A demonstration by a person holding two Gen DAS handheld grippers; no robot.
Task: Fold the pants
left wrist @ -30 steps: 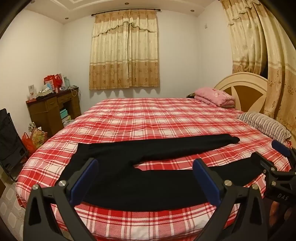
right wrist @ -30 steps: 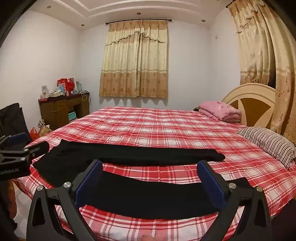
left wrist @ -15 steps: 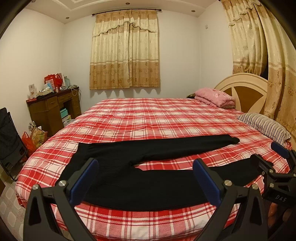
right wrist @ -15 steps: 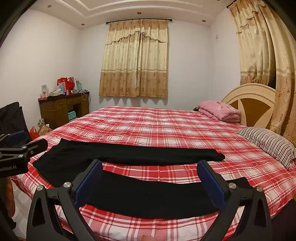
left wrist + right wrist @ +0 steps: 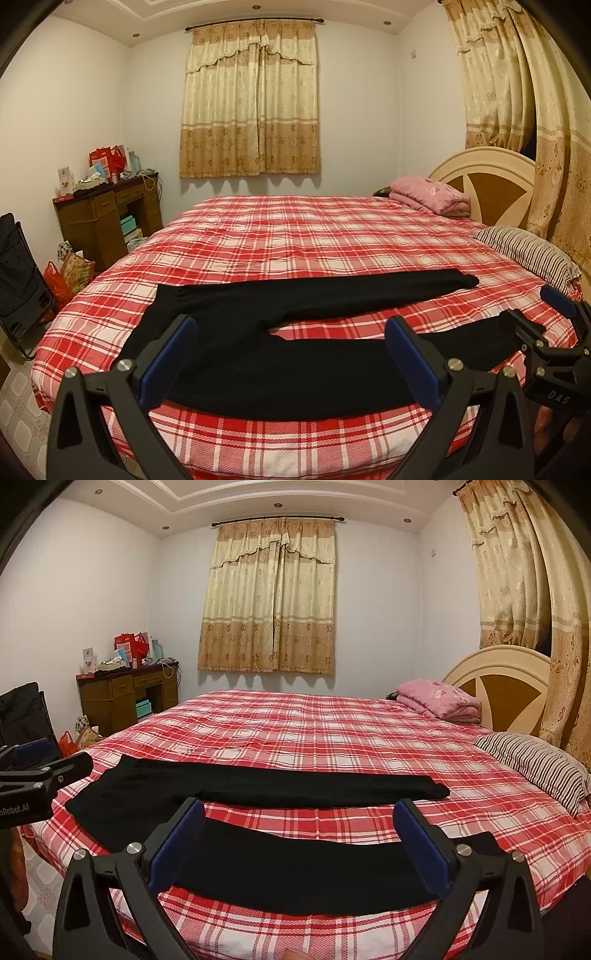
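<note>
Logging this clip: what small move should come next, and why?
Probably lower both open grippers onto the near leg of the black pants: left gripper near the waist, right gripper toward the cuff. The pants lie flat, legs spread, nothing grasped yet.

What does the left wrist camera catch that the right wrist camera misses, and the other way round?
Only the left wrist view shows the right gripper at its right edge, near the nearer trouser leg's cuff, and the floor tiles at lower left.

Only the right wrist view shows the left gripper at its left edge, near the waistband end, and more of the ceiling.

Both show each camera's own gripper open with blue pads, the black pants spread flat with legs apart on the red plaid bed, plus the pink quilt, striped pillow and wooden desk.
</note>
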